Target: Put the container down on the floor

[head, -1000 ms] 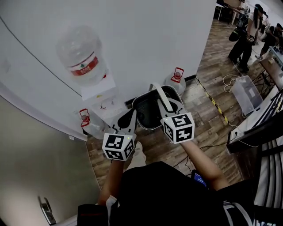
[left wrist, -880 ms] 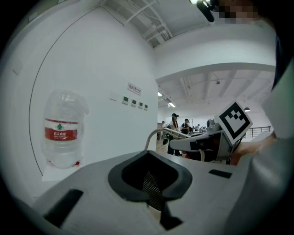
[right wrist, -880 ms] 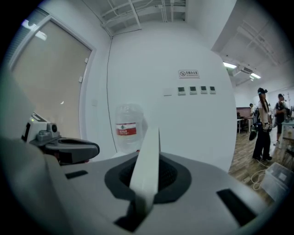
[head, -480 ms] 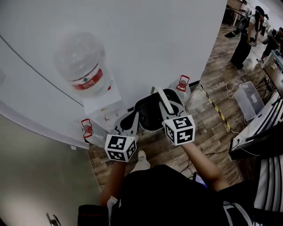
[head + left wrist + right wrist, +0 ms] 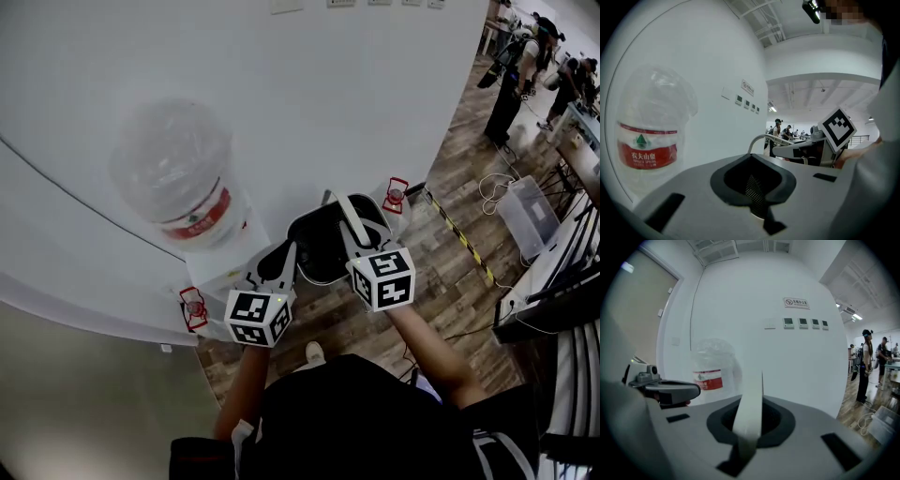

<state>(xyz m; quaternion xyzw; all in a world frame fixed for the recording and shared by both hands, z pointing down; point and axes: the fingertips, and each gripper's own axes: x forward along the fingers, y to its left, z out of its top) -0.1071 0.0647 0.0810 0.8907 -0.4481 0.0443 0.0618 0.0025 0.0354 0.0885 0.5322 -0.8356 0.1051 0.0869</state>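
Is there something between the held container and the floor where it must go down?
Nothing visible on the floor near the container; a jug stands close at its far right, and the spot straight below is hidden.

Dispenser (image 5: 223, 267) stands against white wall (image 5: 375, 84), with a clear, red-labelled bottle (image 5: 178, 178) inverted on top. Two red-capped jugs sit on wood floor (image 5: 450, 178): one (image 5: 194, 307) left of dispenser, one (image 5: 395, 195) right of it, by the wall. Striped tape (image 5: 459, 234) runs along floor. Clear bin (image 5: 528, 208) and loose cables (image 5: 492, 187) lie beyond it. People (image 5: 511, 75) stand at far end. Sign (image 5: 796, 302) and a row of panels (image 5: 806, 323) are fixed to wall.
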